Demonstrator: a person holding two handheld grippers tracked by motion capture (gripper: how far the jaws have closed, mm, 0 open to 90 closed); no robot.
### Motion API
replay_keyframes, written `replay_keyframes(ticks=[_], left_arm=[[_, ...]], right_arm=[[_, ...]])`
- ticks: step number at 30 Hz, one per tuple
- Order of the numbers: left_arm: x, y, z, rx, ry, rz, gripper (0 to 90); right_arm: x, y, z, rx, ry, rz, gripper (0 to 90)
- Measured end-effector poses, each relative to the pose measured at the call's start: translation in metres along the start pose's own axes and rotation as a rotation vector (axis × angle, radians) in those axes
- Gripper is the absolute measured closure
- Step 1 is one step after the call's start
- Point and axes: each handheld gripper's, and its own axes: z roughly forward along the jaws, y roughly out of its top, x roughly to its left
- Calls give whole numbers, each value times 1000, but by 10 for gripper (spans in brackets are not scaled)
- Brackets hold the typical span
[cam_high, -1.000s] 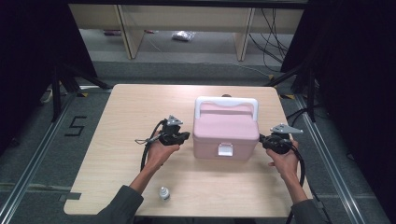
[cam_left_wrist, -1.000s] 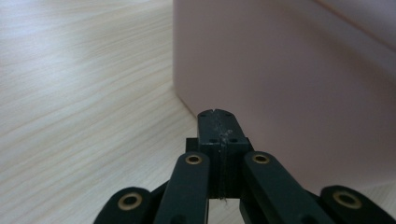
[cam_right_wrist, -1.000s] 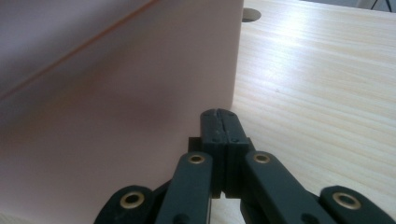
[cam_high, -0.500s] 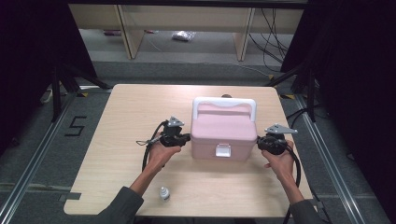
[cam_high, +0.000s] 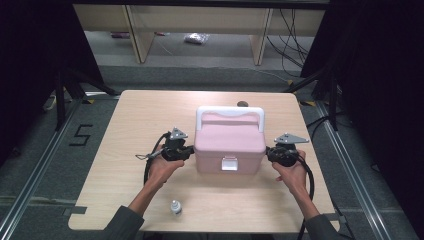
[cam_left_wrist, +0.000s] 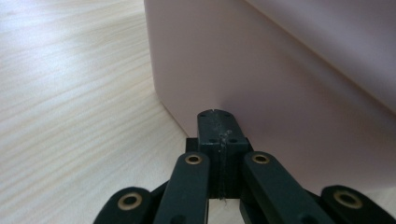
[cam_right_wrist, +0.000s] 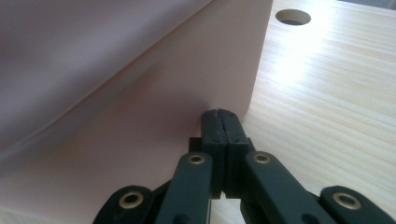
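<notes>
Pink lidded box (cam_high: 229, 142) with a white handle (cam_high: 230, 114) laid flat along its far edge and a white latch (cam_high: 229, 163) on its near face, standing a little right of the centre of the pale wooden counter (cam_high: 145, 110). The left hand-held gripper (cam_high: 189, 151), held in the person's left hand (cam_high: 161, 167), lies at the box's 9 o'clock side; in the left gripper view its jaws are pressed together with nothing between them, and their tips (cam_left_wrist: 217, 120) meet the pink side wall (cam_left_wrist: 261, 70) low down, near the box's front corner. The right hand-held gripper (cam_high: 270, 152), held in the right hand (cam_high: 292, 172), lies opposite at the box's 3 o'clock side; in the right gripper view its jaws are likewise pressed together and empty, with tips (cam_right_wrist: 220, 116) against the pink wall (cam_right_wrist: 116, 93), just short of the corner. A round hole (cam_right_wrist: 293, 17) in the counter lies beyond that corner, behind the box at 12 o'clock. A small clear bottle (cam_high: 174, 207) stands well apart from the box at about 7 o'clock, near the counter's front edge. A black cable (cam_high: 149, 162) loops from the left hand-held gripper.
</notes>
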Motion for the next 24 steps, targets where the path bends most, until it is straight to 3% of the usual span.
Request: replay_keyframes(ticks=[8,11,15,16,17,21,24], left_arm=[[3,-9,-12,-1,-2,4,899],[2,-12,-15,4,-6,16,899],[2,-12,-16,2,-4,15,899],[2,-12,-16,2,-6,16,899],[3,-12,-16,0,-10,10,899],[2,-13,-16,-1,-6,10,898],[4,-13,-16,-6,-5,9,880]], right_arm=[[13,0,1,12,24,4,900],[15,-1,-1,11,21,-16,900],[18,-2,-3,6,38,-9,900],[20,-2,-5,24,34,25,900],[19,-2,-4,12,32,7,900],[19,-3,-3,6,48,15,900],[19,-2,-4,15,30,8,889]])
